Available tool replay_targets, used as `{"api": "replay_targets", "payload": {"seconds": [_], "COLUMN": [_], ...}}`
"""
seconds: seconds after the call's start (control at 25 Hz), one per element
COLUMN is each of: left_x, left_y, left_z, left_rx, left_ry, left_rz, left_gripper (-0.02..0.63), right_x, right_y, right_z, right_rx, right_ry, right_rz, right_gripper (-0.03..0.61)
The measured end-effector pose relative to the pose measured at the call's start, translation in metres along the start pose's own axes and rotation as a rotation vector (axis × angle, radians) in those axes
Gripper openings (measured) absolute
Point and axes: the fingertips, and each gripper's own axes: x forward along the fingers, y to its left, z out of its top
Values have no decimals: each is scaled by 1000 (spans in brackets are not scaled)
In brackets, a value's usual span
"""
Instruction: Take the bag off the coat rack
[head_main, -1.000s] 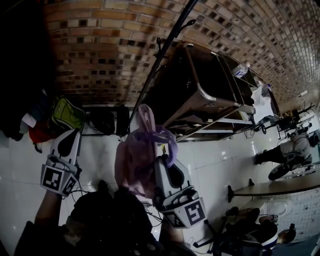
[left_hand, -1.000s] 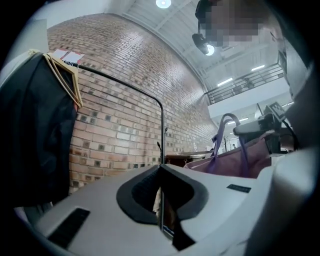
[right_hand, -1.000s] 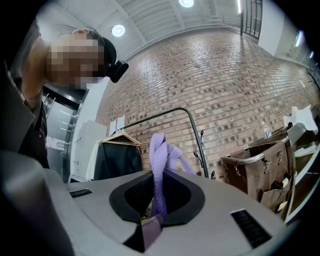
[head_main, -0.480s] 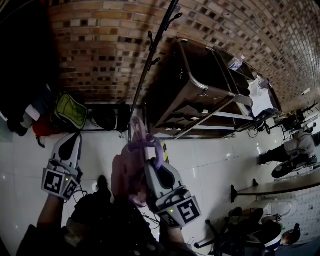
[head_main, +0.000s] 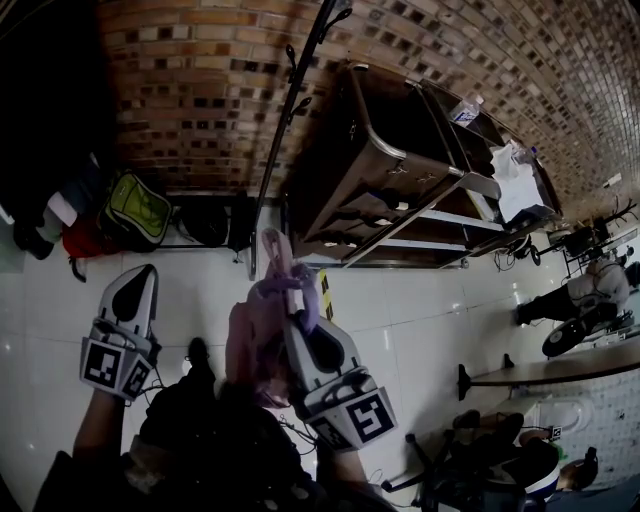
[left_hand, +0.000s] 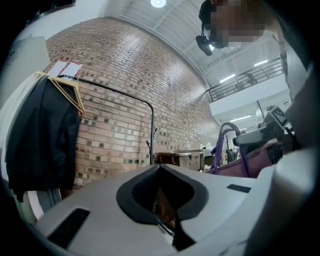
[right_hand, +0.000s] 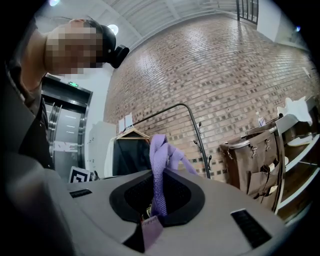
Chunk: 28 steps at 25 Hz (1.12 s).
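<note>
The cube (head_main: 362, 418) on each hand-held gripper has black-and-white square marks. Two paper tags (left_hand: 66, 69) on a clothes rail (left_hand: 125, 92) are too small to read. The right hand-held gripper (head_main: 290, 318) is clenched on the purple strap (right_hand: 159, 170) of the pink bag (head_main: 255, 345). The bag hangs just beside its jaws, off the hooks of the black coat rack (head_main: 292, 120). The left hand-held gripper (head_main: 142, 275) is closed on nothing, apart from the bag.

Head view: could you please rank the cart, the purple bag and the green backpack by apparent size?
1. cart
2. purple bag, though it is nearest the camera
3. green backpack
</note>
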Motion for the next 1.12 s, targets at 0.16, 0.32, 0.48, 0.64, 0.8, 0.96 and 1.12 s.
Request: {"api": "replay_targets", "payload": {"seconds": [0.16,0.32,0.48,0.64,0.8,0.96,1.12], "left_x": [5,11,24,40,52,62,67], "left_y": [-2,2,16,36,70,109,140], "left_z": [2,5,3,4,9,7,10], "left_rx": [-1,1,3,5,-2,-6,-26], "left_ry": [-8,-12,-9,-14,-41,-41,-56], "left_rz": [-1,-6,-15,-22,-16,-10,-4], "left_gripper": [23,23,23,23,23,23,23], "right_x": [-1,3,18,39,71,105,133], "right_y": [-9,-16,-23,-31,-38,-42,-42], "right_z": [1,4,6,8,13,22,34], "right_rx": [-4,-3,-5,0,-11,-27,-60], "right_ry": [-2,-1,-2,-11,-15,-34,-68], "right_rz": [-17,-37,-52,-71,-97,-125,-157], "right_gripper": [57,57,57,57,57,57,57]}}
